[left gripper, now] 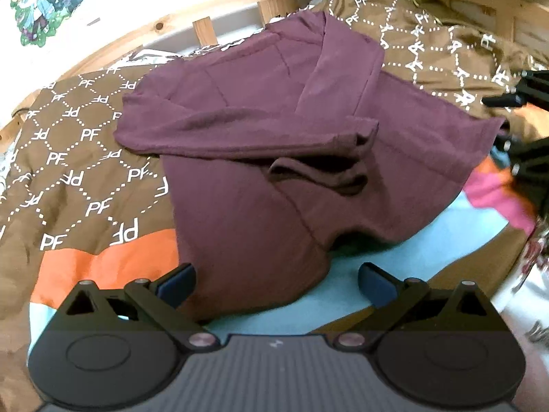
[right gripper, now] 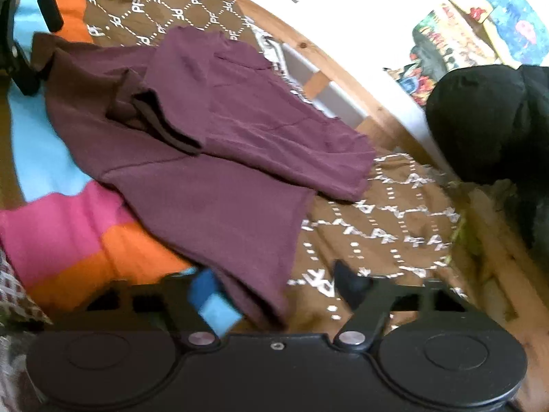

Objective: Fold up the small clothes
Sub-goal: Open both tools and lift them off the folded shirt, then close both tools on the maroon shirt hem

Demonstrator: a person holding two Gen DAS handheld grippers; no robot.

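Lay on the patterned blanket (left gripper: 85,178): maroon shirt (left gripper: 274,158), both sleeves already folded inward. Left gripper (left gripper: 276,279) spread wide, empty; right gripper (right gripper: 274,288) partly spread around the shirt's hem, grip uncertain. Left to do, probably: folding the body over.

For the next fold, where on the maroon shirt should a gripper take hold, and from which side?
Probably the near hem corners of the maroon shirt. Both sleeves are already folded across its middle, so the bottom edge is the free part left to lift. It lies between the open left gripper fingers and beside the right gripper; come in low from that near side.
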